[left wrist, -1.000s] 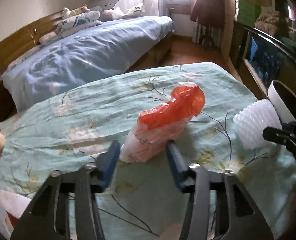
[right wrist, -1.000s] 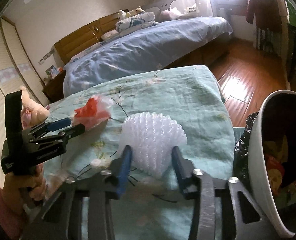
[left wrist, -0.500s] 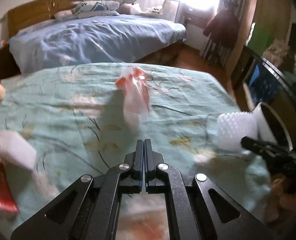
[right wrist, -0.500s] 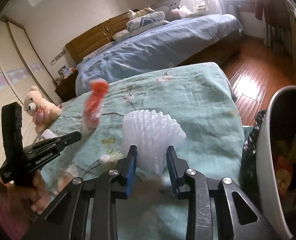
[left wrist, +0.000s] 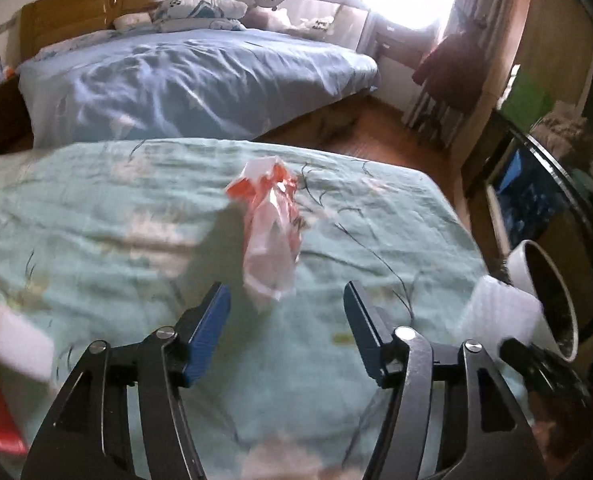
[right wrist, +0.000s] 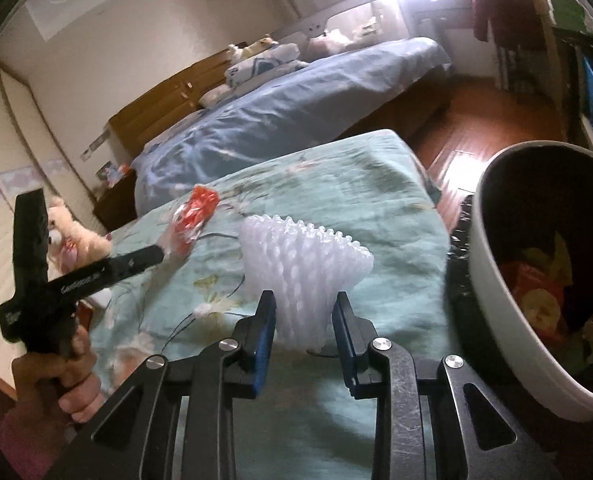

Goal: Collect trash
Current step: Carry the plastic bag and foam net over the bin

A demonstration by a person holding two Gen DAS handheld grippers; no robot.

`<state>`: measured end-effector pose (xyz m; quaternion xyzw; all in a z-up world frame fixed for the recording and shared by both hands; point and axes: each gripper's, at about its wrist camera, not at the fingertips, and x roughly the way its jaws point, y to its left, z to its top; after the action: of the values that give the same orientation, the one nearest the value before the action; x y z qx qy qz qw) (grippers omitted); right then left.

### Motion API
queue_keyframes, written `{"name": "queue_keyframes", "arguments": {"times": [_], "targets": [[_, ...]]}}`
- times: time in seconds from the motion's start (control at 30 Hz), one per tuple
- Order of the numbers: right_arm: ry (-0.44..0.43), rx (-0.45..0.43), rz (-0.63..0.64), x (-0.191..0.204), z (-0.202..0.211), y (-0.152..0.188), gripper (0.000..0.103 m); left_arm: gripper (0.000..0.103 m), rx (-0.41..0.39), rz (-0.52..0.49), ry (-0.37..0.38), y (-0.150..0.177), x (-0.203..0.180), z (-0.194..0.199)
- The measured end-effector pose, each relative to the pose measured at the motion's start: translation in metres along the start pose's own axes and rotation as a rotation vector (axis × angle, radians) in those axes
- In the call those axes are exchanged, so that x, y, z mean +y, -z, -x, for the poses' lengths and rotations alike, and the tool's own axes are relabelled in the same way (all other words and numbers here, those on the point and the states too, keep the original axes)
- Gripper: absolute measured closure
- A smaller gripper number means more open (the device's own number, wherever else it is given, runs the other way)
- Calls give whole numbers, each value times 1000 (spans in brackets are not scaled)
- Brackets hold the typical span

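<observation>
A crumpled red and white plastic wrapper (left wrist: 271, 227) lies on the teal floral bedspread (left wrist: 136, 240), just ahead of my left gripper (left wrist: 286, 316), which is open and empty. The wrapper also shows in the right wrist view (right wrist: 192, 216). My right gripper (right wrist: 304, 322) is shut on a white foam fruit net (right wrist: 300, 264), its blue pads pressing the net's narrow end. The net also shows in the left wrist view (left wrist: 500, 312). A white trash bin (right wrist: 496, 320) with a dark liner stands at the right, with coloured wrappers inside.
A white and red box (left wrist: 0, 360) lies at the left edge of the bedspread. A teddy bear (right wrist: 72, 236) sits at the far left. A bed with a blue duvet (left wrist: 184, 80) stands behind. Wooden floor (right wrist: 468, 128) lies to the right.
My left gripper shut without holding the wrapper, then opened again and drew back. The wrapper turned on the bedspread. My right gripper closed on the foam net and moved toward the bin.
</observation>
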<state>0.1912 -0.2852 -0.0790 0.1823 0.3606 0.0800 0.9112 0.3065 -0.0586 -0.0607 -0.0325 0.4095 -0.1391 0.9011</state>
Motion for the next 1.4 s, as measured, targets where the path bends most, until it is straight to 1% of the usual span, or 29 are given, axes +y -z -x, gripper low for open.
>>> {"name": "queue_keyframes", "arguments": {"times": [0.07,0.1,0.13,0.17,0.2,0.33,0.43,0.5,0.57,0.73,0.93,1.2,1.4], "targets": [[12,-4,7,1,1,1,74,43,19,-12,-26,-6,-2,-11],[24,-5,9,2,1,1,74,49,23,-20,-29,-9,-3,-17],[32,-5,10,2,0,1,74,60,22,-27,-26,-10,-2,-20],[37,-2,10,3,0,1,74,80,34,-34,-19,-10,-1,-24],[46,0,9,3,-1,1,74,80,42,-36,-14,-10,-1,-26],[67,0,4,2,-1,2,74,82,35,-31,1,-3,4,-19],[75,-9,8,3,1,2,74,83,31,-21,12,6,3,-4],[73,-16,16,5,2,2,74,83,32,-12,33,16,-3,9],[67,-21,15,6,6,4,74,84,31,-17,43,26,-11,20],[47,-17,8,4,22,14,74,85,36,-50,81,54,-45,48],[39,-39,-6,-9,59,20,74,85,36,-95,114,74,-84,71],[50,-73,-4,-26,99,28,74,85,22,-147,133,83,-124,89],[73,-99,-16,-43,117,33,74,85,26,-183,152,86,-146,91]]}}
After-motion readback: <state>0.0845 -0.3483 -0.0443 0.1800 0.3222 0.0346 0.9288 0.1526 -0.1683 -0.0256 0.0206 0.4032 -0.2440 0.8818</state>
